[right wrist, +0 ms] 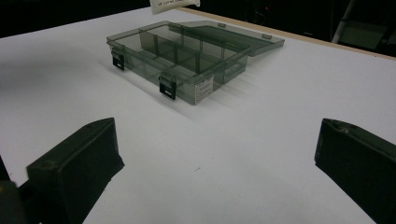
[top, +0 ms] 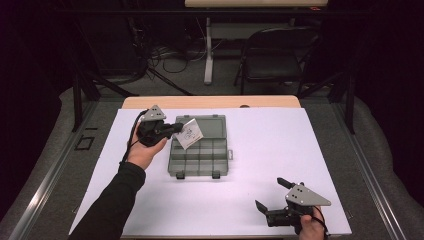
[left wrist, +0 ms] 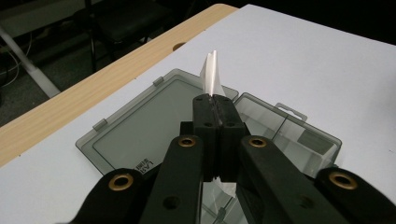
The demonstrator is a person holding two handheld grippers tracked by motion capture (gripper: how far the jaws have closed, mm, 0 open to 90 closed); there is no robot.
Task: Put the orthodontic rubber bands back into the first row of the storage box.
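In the high view, the left hand-held gripper (top: 176, 128) is seen left of centre, held over the left edge of a smoke-grey compartment box (top: 200, 155) that lies open on the white counter (top: 260, 150). Its jaws are pressed together on a small white paper packet (top: 189, 133), which hangs tilted above the upper-left compartments of the box, just below the hinge line. In the left gripper view the packet (left wrist: 212, 74) is seen edge-on, standing up out of the closed jaws at the middle of the frame, with the flat lid (left wrist: 144, 126) of the box at the left and the divided tray at the right beneath it.

The right hand-held gripper (top: 274, 197) is seen at the lower right of the high view, well apart from the box, its jaws spread wide with nothing between them. In the right gripper view the two black jaws are seen at the lower left and lower right corners, bare counter between them, and the open box (right wrist: 187, 60) lies in the upper half of the frame with its two dark latches (right wrist: 167, 87) facing the camera; the lower edge of the packet (right wrist: 175, 3) is cut off by the top edge of the frame
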